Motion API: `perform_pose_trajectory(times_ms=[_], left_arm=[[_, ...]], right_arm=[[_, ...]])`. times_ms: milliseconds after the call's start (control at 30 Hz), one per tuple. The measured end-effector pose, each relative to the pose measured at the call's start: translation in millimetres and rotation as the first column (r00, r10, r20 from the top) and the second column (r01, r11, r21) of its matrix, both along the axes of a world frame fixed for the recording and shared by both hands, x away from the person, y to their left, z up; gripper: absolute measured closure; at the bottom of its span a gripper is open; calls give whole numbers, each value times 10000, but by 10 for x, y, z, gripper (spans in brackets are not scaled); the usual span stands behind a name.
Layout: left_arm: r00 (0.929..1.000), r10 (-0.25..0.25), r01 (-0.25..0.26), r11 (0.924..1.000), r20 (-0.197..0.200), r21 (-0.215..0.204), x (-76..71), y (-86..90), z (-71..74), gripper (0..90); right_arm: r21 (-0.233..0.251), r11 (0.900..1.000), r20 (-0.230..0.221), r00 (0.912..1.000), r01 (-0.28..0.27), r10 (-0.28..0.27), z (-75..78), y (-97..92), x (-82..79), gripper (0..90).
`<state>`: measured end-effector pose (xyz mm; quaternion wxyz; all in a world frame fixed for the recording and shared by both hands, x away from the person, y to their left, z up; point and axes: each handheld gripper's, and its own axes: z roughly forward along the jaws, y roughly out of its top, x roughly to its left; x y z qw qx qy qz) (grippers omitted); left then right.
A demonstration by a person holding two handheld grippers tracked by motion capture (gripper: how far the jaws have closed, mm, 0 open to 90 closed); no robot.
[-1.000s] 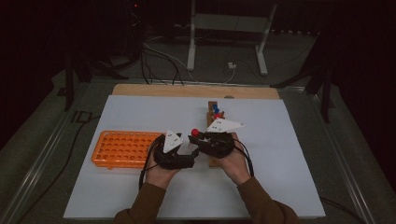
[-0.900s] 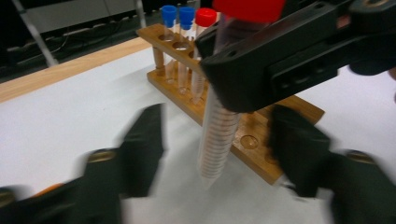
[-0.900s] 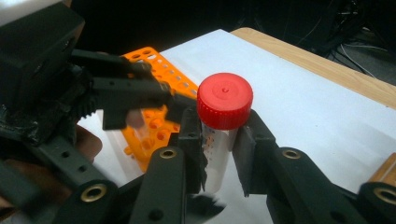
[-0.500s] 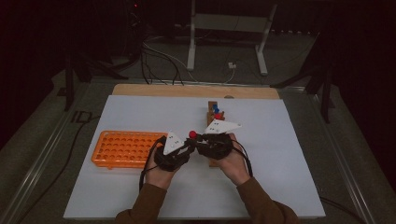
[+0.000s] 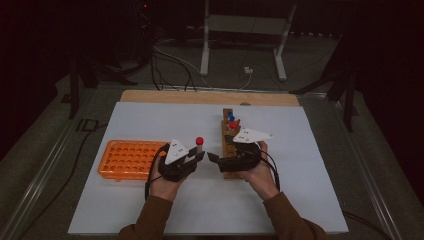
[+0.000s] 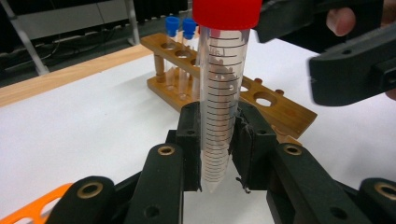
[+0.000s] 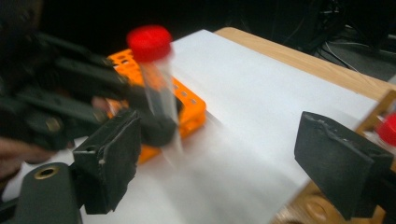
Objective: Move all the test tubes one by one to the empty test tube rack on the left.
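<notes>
A clear graduated tube with a red cap (image 6: 219, 93) stands upright between the pads of my left gripper (image 6: 218, 114), which is shut on its lower part. From above, the tube (image 5: 199, 146) rises from the left gripper (image 5: 198, 155) in front of the orange rack (image 5: 127, 157). My right gripper (image 5: 217, 147) points left at it from a short gap away. Its jaws have just been opening and now stand wide in the right gripper view (image 7: 224, 158), with nothing between the pads. The tube (image 7: 159, 93) lies beyond them, slightly blurred.
A wooden tube rack (image 5: 226, 117) stands behind the right hand, with two blue-capped tubes (image 6: 180, 28) and a red-capped one (image 5: 233, 125) in it. The orange rack (image 7: 191, 105) lies at the left on the white mat (image 5: 300, 150). Cables and a metal stand lie beyond the table.
The grippers were close together around the red-capped tube. The right gripper's jaws have opened and drawn off to the right, and the tube stays in the left gripper.
</notes>
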<state>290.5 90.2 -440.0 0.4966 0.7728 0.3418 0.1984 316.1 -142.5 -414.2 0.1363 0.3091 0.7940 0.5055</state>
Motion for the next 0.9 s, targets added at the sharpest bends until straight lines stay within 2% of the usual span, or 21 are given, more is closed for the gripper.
perform_pose_trajectory(times_ms=[233, 367, 500, 633, 900], left_arm=[[9997, 251, -251, 9995, -9, -192, 18, 154, 38, 738], [9988, 480, -480, 9987, 20, -193, 35, 247, 53, 738], [9971, 757, -756, 9969, 48, -217, 47, 353, 64, 738], [9944, 1059, -1058, 9938, 16, -345, 61, 470, 59, 737], [9855, 1696, -1696, 9844, -57, -461, 55, 716, 40, 737]], right_arm=[[-259, 9991, -2, 9995, 322, -322, -73, -214, -26, 39], [-192, 9985, -10, 9986, 522, -522, -95, -334, -50, 15], [-315, 9968, -5, 9973, 738, -738, -107, -442, -72, 1], [-183, 9959, 22, 9961, 882, -882, -105, -545, -92, 1], [-124, 9949, -44, 9950, 999, -1000, -149, -641, -119, 1]])
